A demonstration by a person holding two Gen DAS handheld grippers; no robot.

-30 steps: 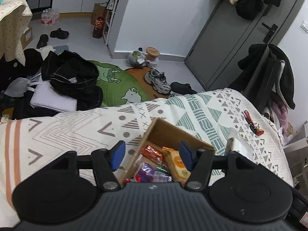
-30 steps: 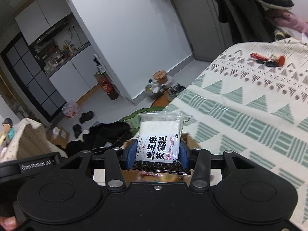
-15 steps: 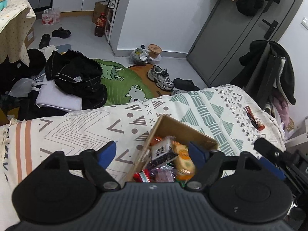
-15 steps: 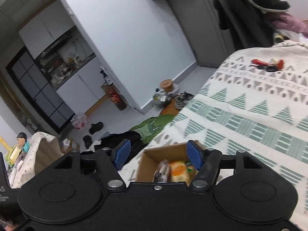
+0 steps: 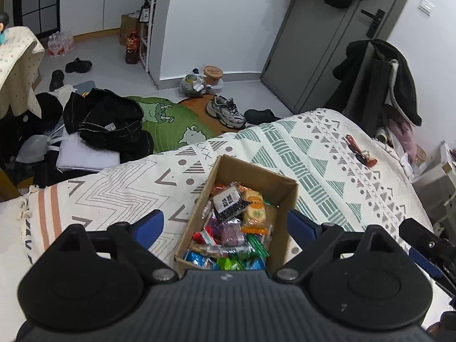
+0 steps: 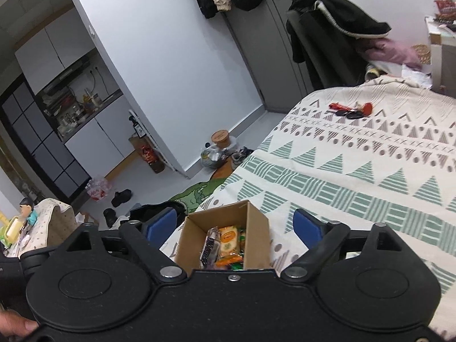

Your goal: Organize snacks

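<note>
Our left wrist view looking down over the bed, our right wrist view lower, facing the doorway, both sharing the cardboard box (image 5: 280, 182) (image 6: 256, 222)

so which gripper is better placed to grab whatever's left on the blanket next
Probably right. Both grippers are open and empty over the cardboard box, but the right gripper faces the red item with keys; the left gripper has them off to its side.
</note>
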